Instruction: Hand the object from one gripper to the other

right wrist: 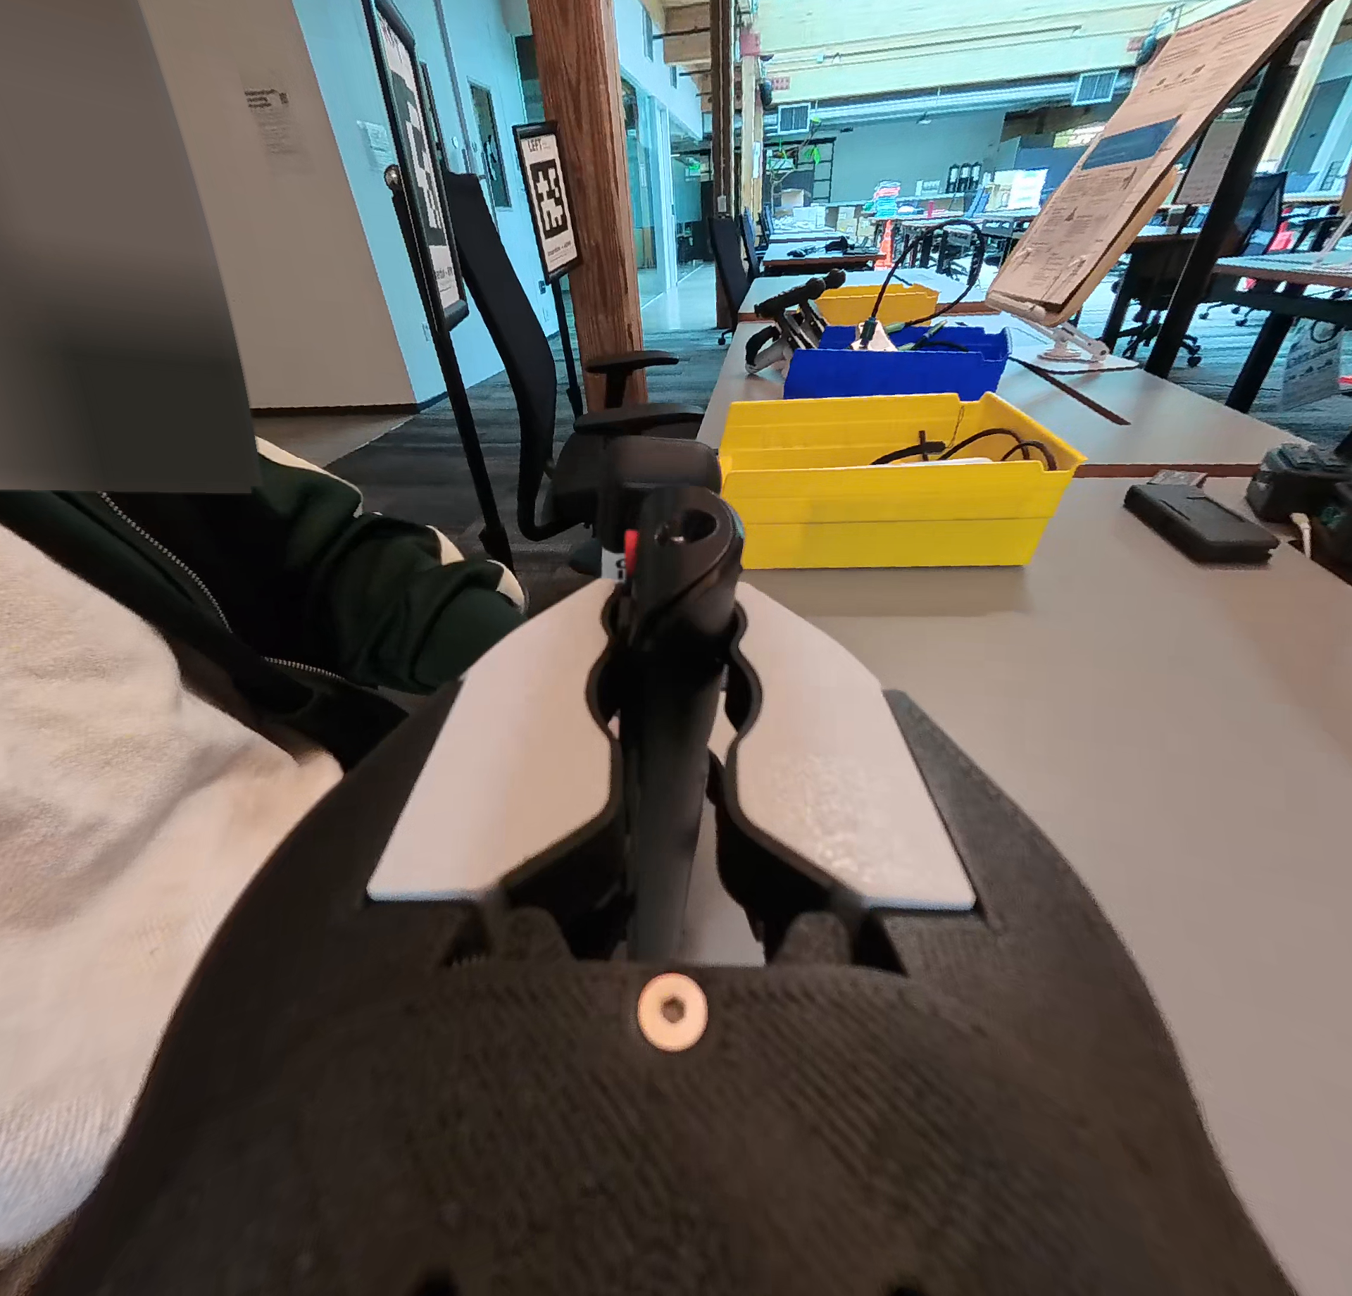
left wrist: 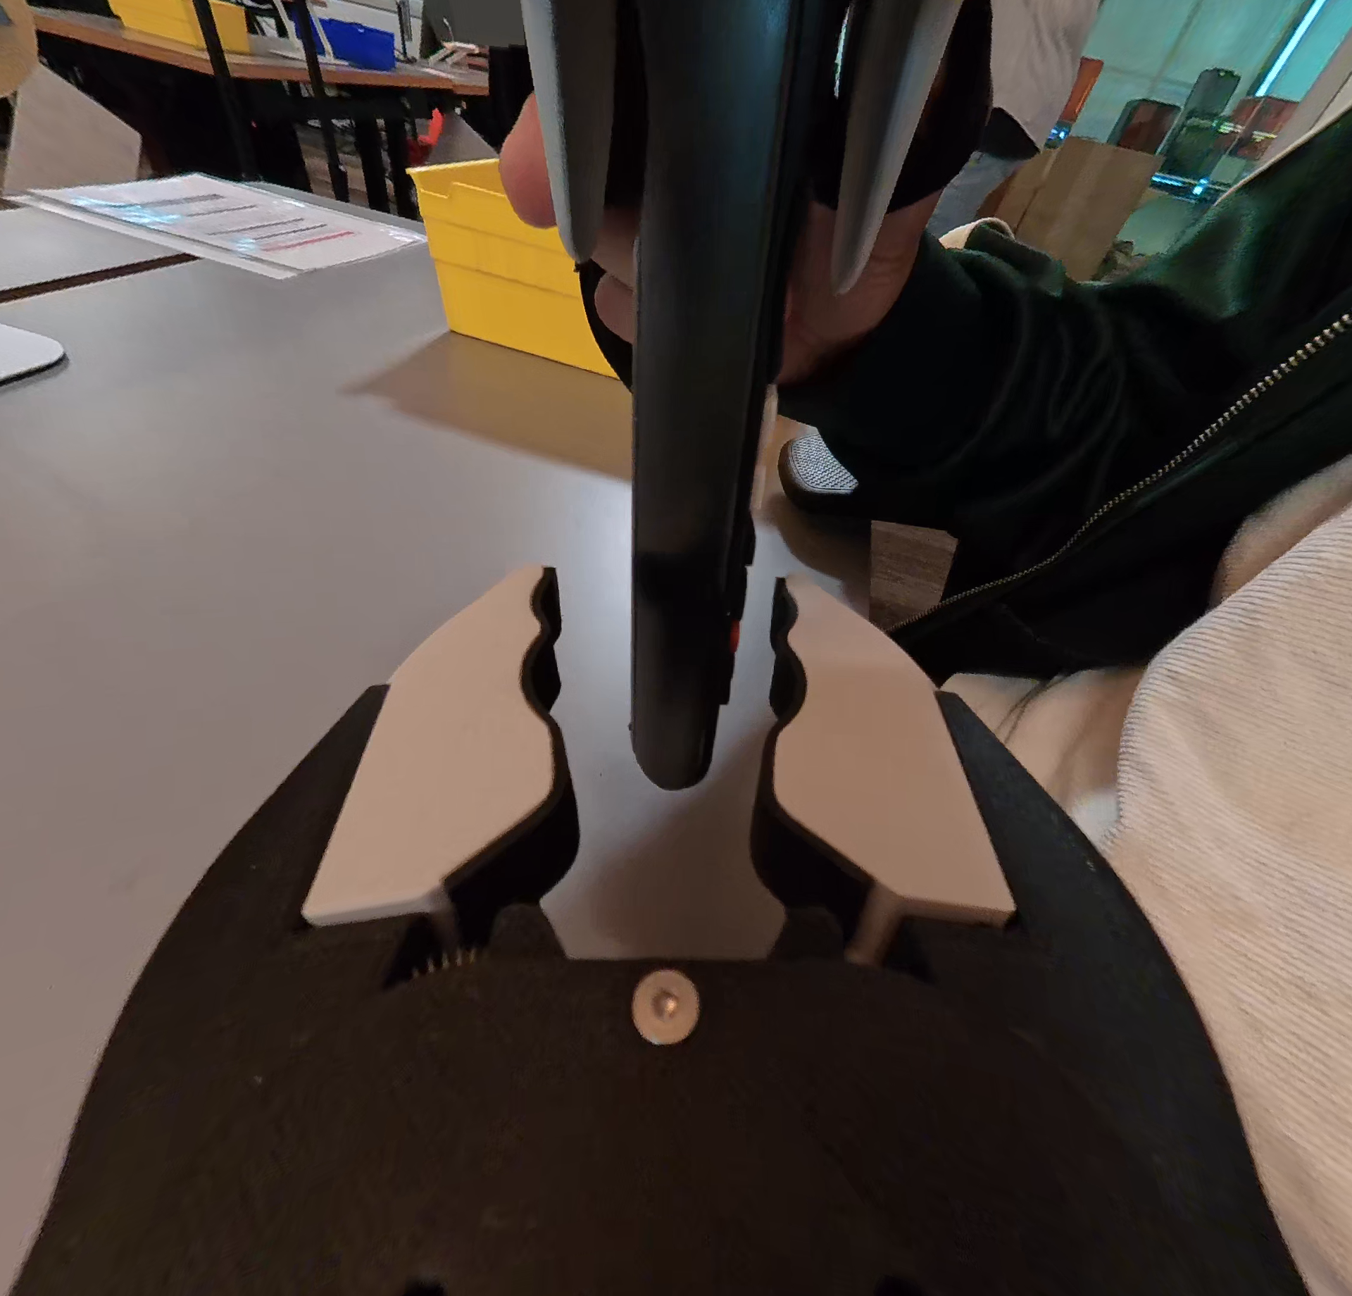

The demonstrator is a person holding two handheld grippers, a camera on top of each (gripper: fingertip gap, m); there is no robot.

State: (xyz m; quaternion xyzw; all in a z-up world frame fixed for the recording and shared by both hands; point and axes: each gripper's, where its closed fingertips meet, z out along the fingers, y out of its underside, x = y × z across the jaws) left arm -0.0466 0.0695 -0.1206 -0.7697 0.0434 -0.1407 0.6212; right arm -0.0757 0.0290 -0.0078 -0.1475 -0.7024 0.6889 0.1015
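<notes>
Left wrist view: the left gripper [left wrist: 666,646] is seen at the bottom centre with its jaws set wide, and the lower tip of a long black object [left wrist: 691,456] hangs between them, touching neither. A small red mark is borne on the object's right edge. At the top of the frame the object is held by the right gripper [left wrist: 720,163], whose two pale fingers [left wrist: 889,126] are pressed to its sides. A hand [left wrist: 863,295] and a dark zipped sleeve [left wrist: 1097,412] are seen to the right. One yellow bin [left wrist: 505,266] stands on the grey desk [left wrist: 256,529] in the upper centre, and one printed sheet [left wrist: 219,222] lies at the upper left; its writing is left untold.

In the right wrist view the jaws are narrowed on the object [right wrist: 677,675] at frame centre, its rounded end poking up past them. On the desk [right wrist: 1061,748] two yellow bins [right wrist: 892,507] and one blue bin [right wrist: 892,372] are counted in the right half. One black flat case [right wrist: 1200,522] lies at the right edge. Two framed signs with block patterns [right wrist: 550,200] stand at the upper left.
</notes>
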